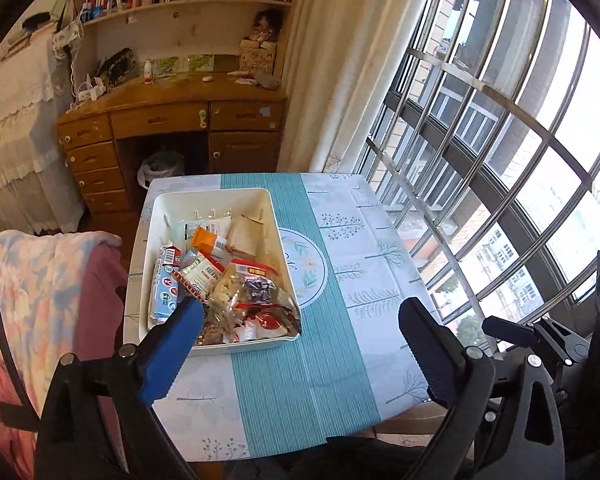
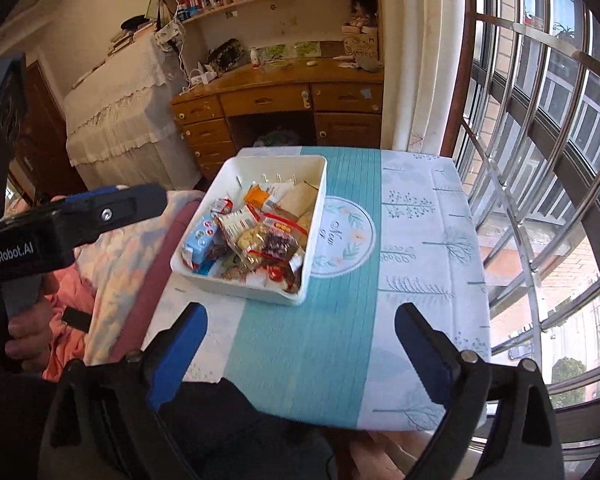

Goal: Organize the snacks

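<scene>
A white plastic bin (image 1: 214,197) (image 2: 240,280) full of mixed snack packets (image 1: 236,284) (image 2: 256,236) stands on the left half of a small table with a teal and white cloth (image 1: 300,380) (image 2: 312,344). A blue carton (image 1: 164,292) (image 2: 198,240) lies along the bin's left side. My left gripper (image 1: 300,344) is open and empty above the table's near part, its left finger in front of the bin's near left corner. My right gripper (image 2: 300,344) is open and empty above the table's near edge, short of the bin.
A barred window (image 1: 500,160) runs along the right of the table. A bed with a floral blanket (image 1: 48,280) lies to the left. A wooden desk with drawers (image 1: 172,128) and bookshelves stands beyond. The left gripper's body (image 2: 60,224) shows at left in the right wrist view.
</scene>
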`<state>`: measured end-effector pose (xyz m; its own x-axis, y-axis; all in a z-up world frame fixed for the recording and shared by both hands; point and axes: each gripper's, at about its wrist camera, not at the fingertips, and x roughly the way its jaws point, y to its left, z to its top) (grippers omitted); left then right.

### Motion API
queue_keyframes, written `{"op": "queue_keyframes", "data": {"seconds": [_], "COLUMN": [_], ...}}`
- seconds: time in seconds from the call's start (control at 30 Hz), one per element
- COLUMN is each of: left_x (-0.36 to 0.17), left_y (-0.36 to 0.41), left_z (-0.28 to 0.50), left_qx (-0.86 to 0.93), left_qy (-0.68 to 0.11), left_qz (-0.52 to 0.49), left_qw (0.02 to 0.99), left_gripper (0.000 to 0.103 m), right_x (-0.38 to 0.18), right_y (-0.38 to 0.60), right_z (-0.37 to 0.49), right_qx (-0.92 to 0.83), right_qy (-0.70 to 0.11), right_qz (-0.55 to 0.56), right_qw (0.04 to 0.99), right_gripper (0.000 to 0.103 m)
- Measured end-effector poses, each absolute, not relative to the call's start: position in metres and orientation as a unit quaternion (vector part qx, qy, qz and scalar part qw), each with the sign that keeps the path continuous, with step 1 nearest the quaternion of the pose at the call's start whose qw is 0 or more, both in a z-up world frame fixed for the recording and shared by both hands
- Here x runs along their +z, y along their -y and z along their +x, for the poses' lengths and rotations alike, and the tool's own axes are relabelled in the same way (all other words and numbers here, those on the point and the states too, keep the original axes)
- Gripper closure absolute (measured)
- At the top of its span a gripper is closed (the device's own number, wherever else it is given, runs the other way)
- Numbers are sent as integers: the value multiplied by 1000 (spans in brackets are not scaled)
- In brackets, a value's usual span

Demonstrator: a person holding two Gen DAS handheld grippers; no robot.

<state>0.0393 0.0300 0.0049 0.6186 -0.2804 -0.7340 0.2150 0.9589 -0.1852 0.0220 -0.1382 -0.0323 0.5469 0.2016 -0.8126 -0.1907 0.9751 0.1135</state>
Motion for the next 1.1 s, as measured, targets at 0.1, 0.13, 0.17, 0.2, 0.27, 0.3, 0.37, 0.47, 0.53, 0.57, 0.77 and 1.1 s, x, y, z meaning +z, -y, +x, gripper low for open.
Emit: {"op": "queue_keyframes", "data": {"seconds": [0.1,0.13,0.17,0.2,0.27,0.3,0.37,0.47,0.53,0.57,0.77,1.1], "left_x": [1,-1,-3,-5,-7,-8,-6,-6,-8,-10,-18,-28], "left_y": [-8,-3,1,5,12,14,13,15,17,17,15,30], "left_z": [24,19,15,11,3,2,0,-5,-6,-6,-5,-12], "left_qx": [-115,-110,-107,-102,-86,-72,-53,-30,-18,-13,16,25], "left_qy": [-408,-409,-410,-410,-405,-409,-410,-408,-412,-414,-428,-444], "left_qz": [-39,-39,-39,-38,-32,-32,-43,-49,-45,-45,-52,-33], "left_qw": [905,905,905,905,910,909,909,911,910,909,902,895], "left_gripper": [3,1,1,1,1,1,1,1,1,1,1,1], "right_x": [-40,-42,-45,-48,-49,-50,-50,-44,-45,-47,-57,-77], "right_y": [158,164,169,172,177,178,178,183,186,187,195,206], "right_z": [19,19,18,17,18,17,13,9,8,8,5,7], "right_qx": [98,92,87,86,83,84,93,96,97,97,88,72], "right_qy": [-486,-491,-496,-499,-493,-492,-492,-476,-475,-477,-490,-534], "right_qz": [34,46,53,52,43,44,34,25,28,29,34,47], "right_qw": [868,865,862,861,865,866,865,874,874,873,867,841], "right_gripper": [7,5,4,3,3,3,3,3,3,2,0,0]}}
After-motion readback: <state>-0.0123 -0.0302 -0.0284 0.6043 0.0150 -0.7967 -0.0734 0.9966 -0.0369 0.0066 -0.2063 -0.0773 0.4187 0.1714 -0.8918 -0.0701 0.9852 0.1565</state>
